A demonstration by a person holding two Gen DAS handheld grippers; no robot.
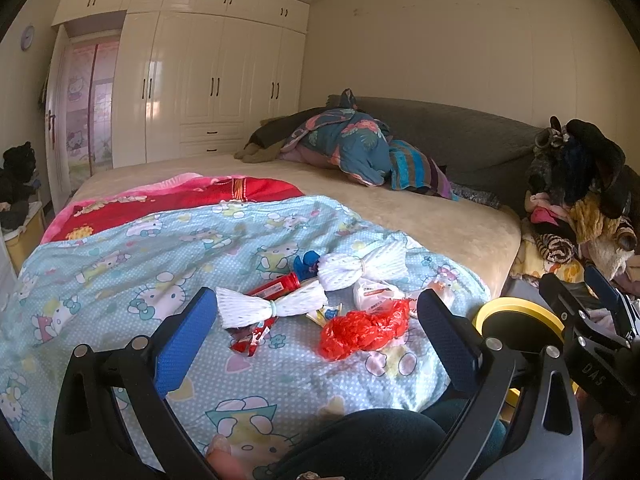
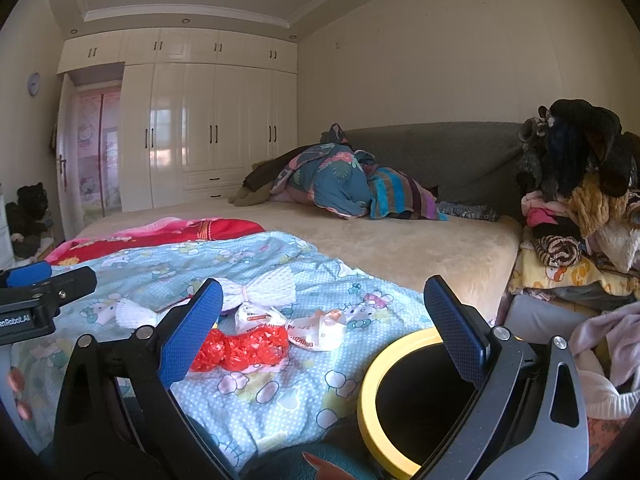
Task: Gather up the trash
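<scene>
1. You face a wide bed [image 1: 420, 216] with a beige cover; a pale blue cartoon-print quilt [image 1: 120, 280] lies over its near end, a red blanket [image 1: 180, 200] beyond it.
2. The trash sits on the quilt: a crumpled red plastic bag [image 1: 364, 330], two white foam nets [image 1: 272, 306], a red tube [image 1: 274, 287] and white wrappers [image 2: 316, 330].
3. A yellow-rimmed bin [image 2: 368, 392] stands beside the bed's corner.
4. Your left gripper [image 1: 316, 340] and right gripper [image 2: 324, 332] both gape wide, holding nothing.
5. White wardrobes [image 2: 208, 132] line the far wall.
</scene>
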